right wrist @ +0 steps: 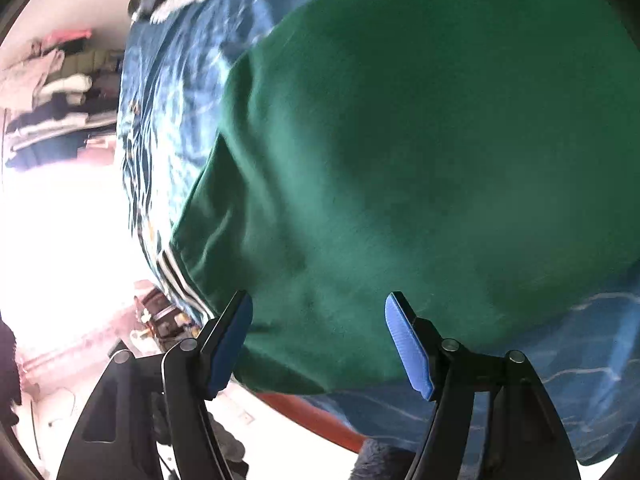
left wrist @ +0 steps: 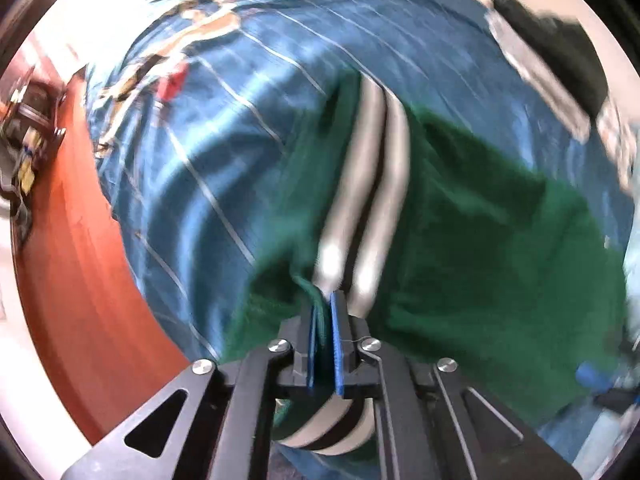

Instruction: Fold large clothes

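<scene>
Blue bedding (left wrist: 224, 152) with thin pale lines covers the bed on which everything lies, and it is taken as the landmark for all places below.

At the left gripper (left wrist: 325, 336) the two blue pads are seen pressed together, and an edge of the green garment (left wrist: 480, 240) is pinched between them, next to its white and dark striped band (left wrist: 372, 184). From the pads this band runs away across the bedding, with the green cloth spread to its right side. Beyond the left edge of the bedding a reddish-brown floor (left wrist: 80, 280) is visible, and some blurred dark objects (left wrist: 28, 140) stand on it.

At the right gripper (right wrist: 320, 344) the jaws are held wide apart, and nothing is pressed by the blue pads (right wrist: 408, 348). The green garment (right wrist: 400, 160) is seen between and beyond them, lying on the bedding (right wrist: 168, 100) and filling most of this view. Outside the bedding, on the left, blurred stacked clothes (right wrist: 52, 92) are seen against a very bright area.
</scene>
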`<state>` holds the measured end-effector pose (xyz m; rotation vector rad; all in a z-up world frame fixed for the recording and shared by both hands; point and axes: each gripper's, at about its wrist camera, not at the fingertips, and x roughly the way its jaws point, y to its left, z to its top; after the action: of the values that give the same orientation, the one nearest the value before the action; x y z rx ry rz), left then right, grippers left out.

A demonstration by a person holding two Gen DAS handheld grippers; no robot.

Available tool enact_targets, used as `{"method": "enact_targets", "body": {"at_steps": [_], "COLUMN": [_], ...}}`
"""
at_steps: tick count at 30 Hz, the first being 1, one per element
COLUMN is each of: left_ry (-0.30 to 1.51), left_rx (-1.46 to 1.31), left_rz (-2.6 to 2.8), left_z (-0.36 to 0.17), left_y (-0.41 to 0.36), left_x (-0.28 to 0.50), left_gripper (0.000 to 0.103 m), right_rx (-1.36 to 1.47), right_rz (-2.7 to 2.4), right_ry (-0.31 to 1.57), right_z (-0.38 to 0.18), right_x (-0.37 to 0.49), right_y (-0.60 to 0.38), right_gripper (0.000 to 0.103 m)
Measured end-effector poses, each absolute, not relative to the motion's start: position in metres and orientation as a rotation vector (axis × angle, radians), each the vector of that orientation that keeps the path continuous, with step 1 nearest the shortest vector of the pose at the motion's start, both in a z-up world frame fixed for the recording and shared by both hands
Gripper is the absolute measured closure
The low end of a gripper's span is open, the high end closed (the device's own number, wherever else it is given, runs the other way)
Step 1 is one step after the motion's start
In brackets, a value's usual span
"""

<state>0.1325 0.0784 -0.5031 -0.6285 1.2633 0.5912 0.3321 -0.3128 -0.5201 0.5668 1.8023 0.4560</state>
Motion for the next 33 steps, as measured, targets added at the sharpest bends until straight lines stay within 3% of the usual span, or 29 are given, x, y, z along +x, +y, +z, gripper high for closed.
{"method": "enact_targets", "body": {"at_steps": [4, 7, 11, 14, 16, 17, 18, 21, 25, 29, 30, 33], "left_ry": [1.170, 1.119, 1.127, 1.196, 1.230, 1.248, 1.252, 1.246, 1.254, 1.242, 1.242, 1.245], "left_rx": [-0.620, -0.804, -0.906, -0.792, -0.675, -0.632, -0.619, -0.593, -0.500, -0.495, -0.497, -0.508], "left_rz": [0.703, 0.667, 0.617, 0.715, 0.801, 0.839, 0.846, 0.856, 0.898, 0.938, 0.939, 0.954], "left_z": [-0.493, -0.487, -0.482, -0.484, -0.490, -0.491, -0.492, -0.499, -0.501, -0.505, -0.506, -0.509], "left_y": [0.138, 0.179, 0.172, 0.159, 0.153, 0.151, 0.149, 0.151, 0.155, 0.165, 0.167, 0.172], "left_x": [0.129, 0.114, 0.107, 0.113, 0.116, 0.114, 0.110, 0.101, 0.092, 0.077, 0.075, 0.063], "left_gripper": [0.103, 0.103, 0.099, 0.097, 0.076, 0.026, 0.000, 0.000, 0.000, 0.000, 0.000, 0.000], "right_rx": [0.542, 0.489, 0.431, 0.354, 0.290, 0.272, 0.251, 0.183, 0.079, -0.236, -0.290, -0.325], "right_rz": [0.504, 0.525, 0.590, 0.614, 0.621, 0.633, 0.655, 0.705, 0.706, 0.642, 0.619, 0.546], "right_ry": [1.809, 1.828, 1.856, 1.850, 1.847, 1.851, 1.855, 1.832, 1.824, 1.829, 1.820, 1.782], "right_z": [-0.518, -0.516, -0.515, -0.512, -0.511, -0.510, -0.509, -0.505, -0.512, -0.552, -0.559, -0.569], "right_x": [0.325, 0.326, 0.330, 0.334, 0.337, 0.338, 0.338, 0.334, 0.321, 0.300, 0.298, 0.298], "right_y": [-0.293, -0.277, -0.250, -0.229, -0.205, -0.188, -0.168, -0.108, -0.035, 0.036, 0.043, 0.048], "right_gripper": [0.032, 0.032, 0.032, 0.032, 0.032, 0.032, 0.031, 0.022, 0.022, 0.021, 0.024, 0.044]}}
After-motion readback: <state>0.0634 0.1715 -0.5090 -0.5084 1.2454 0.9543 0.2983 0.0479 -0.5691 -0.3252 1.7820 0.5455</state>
